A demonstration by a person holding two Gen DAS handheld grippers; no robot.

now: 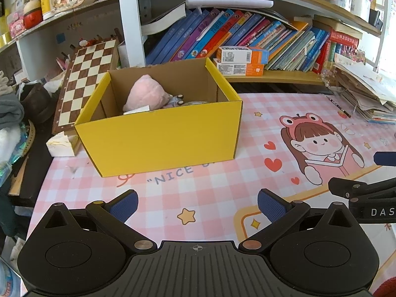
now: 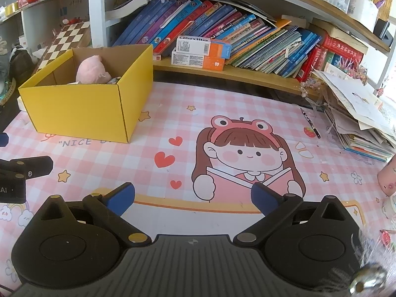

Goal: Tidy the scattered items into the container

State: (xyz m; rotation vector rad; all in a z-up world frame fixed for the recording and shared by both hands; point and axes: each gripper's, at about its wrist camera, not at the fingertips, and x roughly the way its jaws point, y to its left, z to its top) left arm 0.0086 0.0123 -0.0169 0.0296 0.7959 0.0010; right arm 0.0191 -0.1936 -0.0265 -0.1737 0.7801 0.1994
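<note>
A yellow cardboard box [image 1: 160,136] [image 2: 74,106] stands open on the pink checked desk mat. Inside it lies a pink plush toy [image 1: 146,94] [image 2: 91,70] with a small grey item and a white card beside it. My left gripper [image 1: 198,204] hovers over the mat in front of the box, open, with nothing between its blue pads [image 1: 123,208]. My right gripper [image 2: 193,196] is open too, empty, above the cartoon girl print to the right of the box. Part of the right gripper's arm [image 1: 363,188] shows at the edge of the left wrist view.
Leaning books fill a shelf [image 2: 247,34] behind the mat, with two orange and white cartons [image 2: 200,52] in front. A chessboard [image 1: 84,79] leans left of the box. A pile of papers [image 2: 358,113], a pencil [image 2: 310,123] and a pink cup [image 2: 388,178] sit at the right.
</note>
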